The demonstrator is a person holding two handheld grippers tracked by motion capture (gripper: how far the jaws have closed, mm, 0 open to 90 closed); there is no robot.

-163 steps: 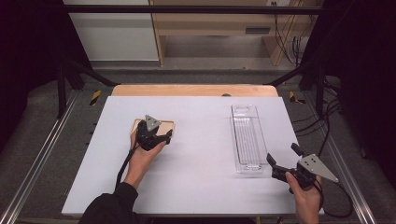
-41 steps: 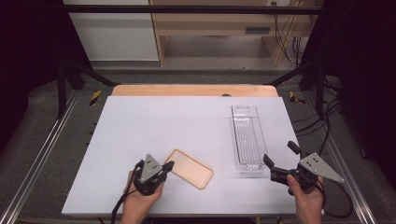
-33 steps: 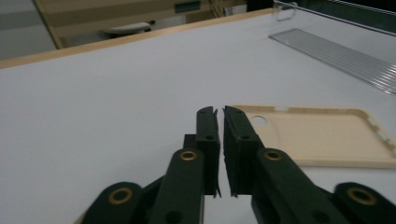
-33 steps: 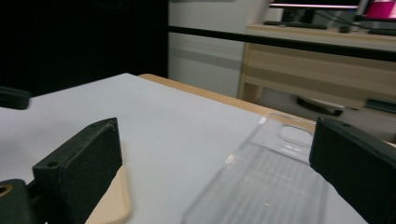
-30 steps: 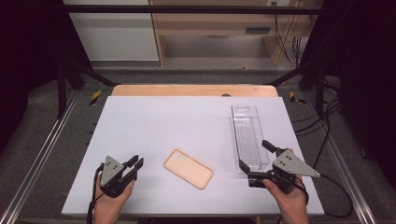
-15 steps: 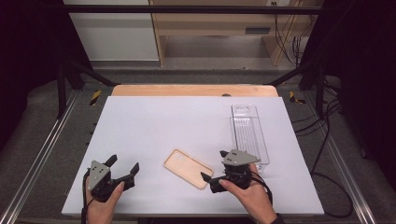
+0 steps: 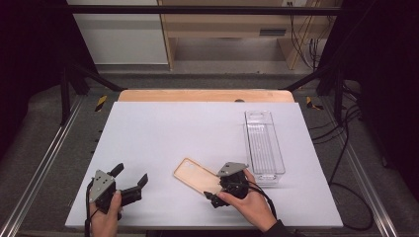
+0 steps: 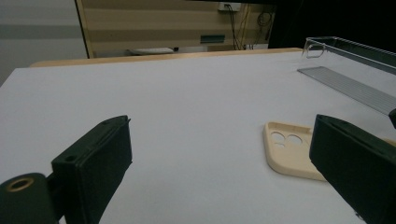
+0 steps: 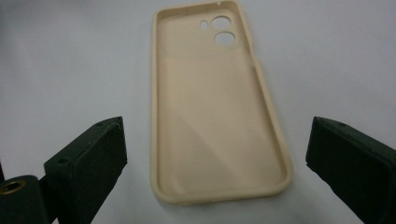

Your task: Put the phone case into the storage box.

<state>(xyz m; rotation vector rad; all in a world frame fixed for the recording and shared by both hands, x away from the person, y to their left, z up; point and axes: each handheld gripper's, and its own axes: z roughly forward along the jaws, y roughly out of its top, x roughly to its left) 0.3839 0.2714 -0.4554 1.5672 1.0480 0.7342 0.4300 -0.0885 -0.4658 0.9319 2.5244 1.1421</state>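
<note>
A tan phone case [image 7: 197, 176] is lying flat on the white surface [image 7: 197, 133], near the 6 o'clock edge in the high view. Its open side is facing up, and its camera holes are sitting at the end far from the right claw.

The right claw [image 7: 213, 197] is sitting just at the 5 o'clock end of the phone case. Its jaws are standing wide open. In the right gripper view the phone case [image 9: 217, 102] is lying between the two black jaws, but neither jaw is touching it. The right claw is holding nothing.

The left claw [image 7: 130, 180] is resting near the 7 o'clock corner of the surface, well apart from the phone case. Its jaws have just been opening and are now standing wide, with nothing between them. In the left gripper view the phone case [image 8: 292, 151] is showing at 3 o'clock, farther off on the surface.

A clear plastic box [image 7: 264, 145] is standing at 3 o'clock from the phone case, near the right claw. It is long and narrow, and it is pointing toward 12 o'clock.
</note>
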